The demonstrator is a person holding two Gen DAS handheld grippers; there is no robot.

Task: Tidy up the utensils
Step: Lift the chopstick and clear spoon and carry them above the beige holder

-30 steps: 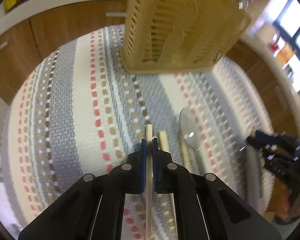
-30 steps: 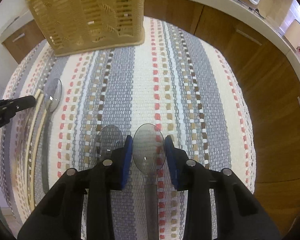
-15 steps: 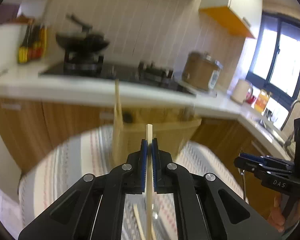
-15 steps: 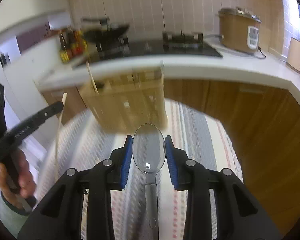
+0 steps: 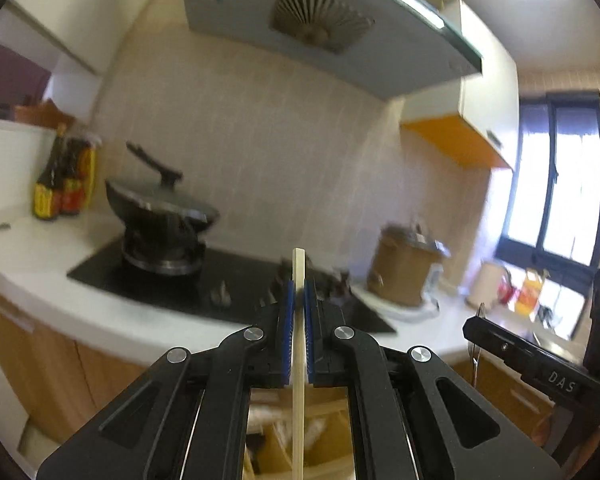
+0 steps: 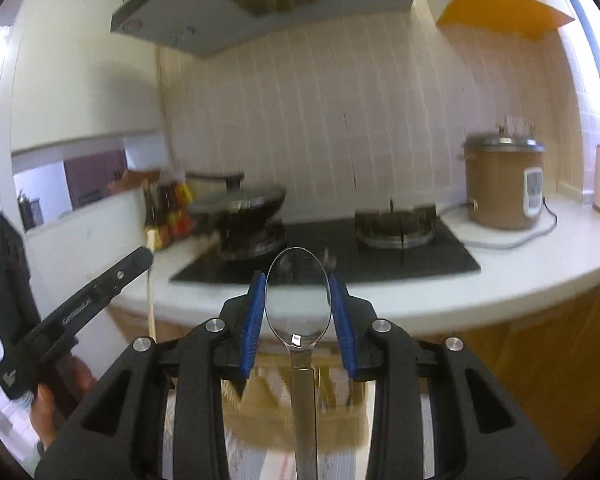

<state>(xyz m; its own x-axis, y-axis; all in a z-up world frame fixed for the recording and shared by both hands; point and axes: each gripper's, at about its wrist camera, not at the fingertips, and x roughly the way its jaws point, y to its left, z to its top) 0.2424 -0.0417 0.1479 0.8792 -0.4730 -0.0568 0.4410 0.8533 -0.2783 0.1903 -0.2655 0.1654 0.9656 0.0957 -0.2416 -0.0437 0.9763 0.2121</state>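
The left gripper (image 5: 298, 294) is pressing its blue pads tightly on a pale chopstick (image 5: 298, 360), which is standing upright between them. The right gripper (image 6: 298, 304) is holding a clear spoon (image 6: 298, 304) by the sides of its bowl, with the jaws only partly closed and the handle hanging down. Both grippers are pointing toward the black stove (image 6: 380, 256). Below them the beige utensil basket (image 6: 268, 400) is showing, blurred. On the white counter (image 6: 500, 276) a covered wok (image 5: 160, 208) and a brown rice cooker (image 6: 502, 184) are standing.
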